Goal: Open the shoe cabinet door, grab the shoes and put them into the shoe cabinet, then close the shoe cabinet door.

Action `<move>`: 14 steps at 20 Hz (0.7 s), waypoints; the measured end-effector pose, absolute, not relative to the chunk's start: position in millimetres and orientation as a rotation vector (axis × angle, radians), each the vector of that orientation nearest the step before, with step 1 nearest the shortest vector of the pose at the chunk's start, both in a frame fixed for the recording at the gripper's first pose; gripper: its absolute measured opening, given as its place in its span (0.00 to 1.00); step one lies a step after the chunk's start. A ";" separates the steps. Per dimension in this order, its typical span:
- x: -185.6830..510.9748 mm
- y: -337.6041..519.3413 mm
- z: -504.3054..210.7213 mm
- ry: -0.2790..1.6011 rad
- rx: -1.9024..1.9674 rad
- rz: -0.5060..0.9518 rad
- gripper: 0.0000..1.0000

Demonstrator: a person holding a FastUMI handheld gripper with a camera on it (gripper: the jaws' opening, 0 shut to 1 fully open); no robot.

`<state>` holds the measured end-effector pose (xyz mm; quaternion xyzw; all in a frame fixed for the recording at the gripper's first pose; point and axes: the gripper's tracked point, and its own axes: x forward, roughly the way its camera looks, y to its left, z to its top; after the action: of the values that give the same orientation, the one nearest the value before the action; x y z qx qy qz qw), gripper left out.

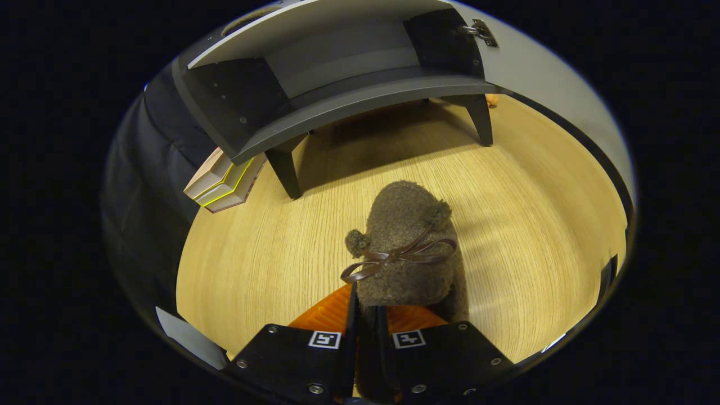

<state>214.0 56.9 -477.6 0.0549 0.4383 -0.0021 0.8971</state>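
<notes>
Now, closest to the camera, the gripper [367, 332] is holding a brown fuzzy shoe [405, 247] by its back part: the two fingers are standing very near to each other with only a narrow dark gap, and the heel edge of the shoe is sitting in that gap, so both fingers seem to be pressing on it. The shoe is pointing away from the fingers, with its toe toward the cabinet. On its top a thin brown leather bow [396, 257] is lying, and two small pompoms [356, 242] of the same fuzzy material are sitting at the sides of it. Whether the shoe is resting on the floor or is lifted a little, I cannot tell; a soft shadow is falling on its right side. Under and around the shoe the light wooden floor [270, 247] is spreading, with fine grain lines. Further ahead, beyond the shoe, the dark grey shoe cabinet [349, 84] is standing on short tapered legs [284, 169], and its inside is showing open, with a flat shelf and a dark back wall. Its door [540, 73] is swinging out on the right side, pale on the inner face, and a metal hinge [480, 31] is sitting at its upper edge. To the left of the cabinet, just beside its front left leg, a small stack of flat boxes [222, 183] is lying on the floor, one of them with a yellow-green edge. Behind these the dark booth wall is hanging.
</notes>
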 end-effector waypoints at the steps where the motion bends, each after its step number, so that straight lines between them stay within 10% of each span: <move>1: 213.7 57.4 -478.2 0.908 0.131 -0.012 0.11; 14: 197.9 42.2 -419.5 0.808 -0.004 -0.016 0.05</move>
<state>197.9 42.2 -419.5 -0.0021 0.3932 -0.0079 0.9194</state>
